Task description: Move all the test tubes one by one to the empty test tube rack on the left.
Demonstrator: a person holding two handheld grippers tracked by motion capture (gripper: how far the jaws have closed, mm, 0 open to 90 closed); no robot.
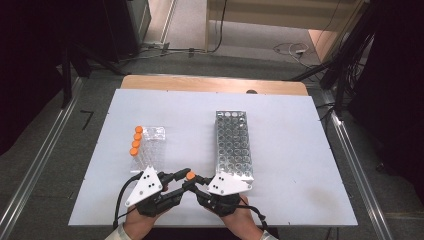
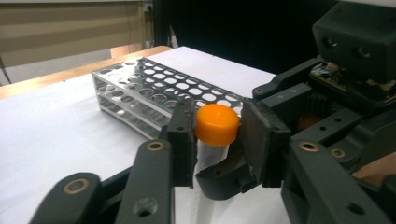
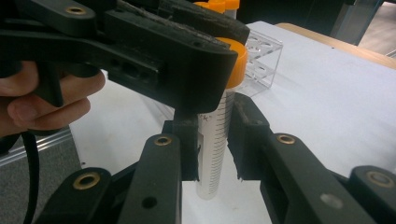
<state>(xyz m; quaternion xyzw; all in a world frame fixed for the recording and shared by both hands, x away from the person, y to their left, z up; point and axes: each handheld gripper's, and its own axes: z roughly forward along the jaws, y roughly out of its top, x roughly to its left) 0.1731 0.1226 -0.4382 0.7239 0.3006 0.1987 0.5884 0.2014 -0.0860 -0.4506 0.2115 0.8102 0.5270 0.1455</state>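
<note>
Near the front edge of the white table (image 1: pixel 300 200), both grippers are meeting over one centrifuge tube (image 3: pixel 215 144). The right gripper (image 3: pixel 215 140) is pinching the tube's clear graduated body, holding it upright above the table. The left gripper (image 2: pixel 215 128) is clamping its pads on either side of the tube's orange cap (image 2: pixel 217 124). In the high view the cap (image 1: pixel 190 175) is showing between the two grey plates, with the left gripper (image 1: pixel 172 182) and right gripper (image 1: pixel 200 184) almost touching. Just behind the right gripper, the metal tube rack (image 1: pixel 233 145) is lying lengthwise with its holes open. To the left, a clear plastic rack (image 1: pixel 152 145) is carrying four more orange-capped tubes (image 1: pixel 136 140) along its left side, near the left gripper but apart from it.
</note>
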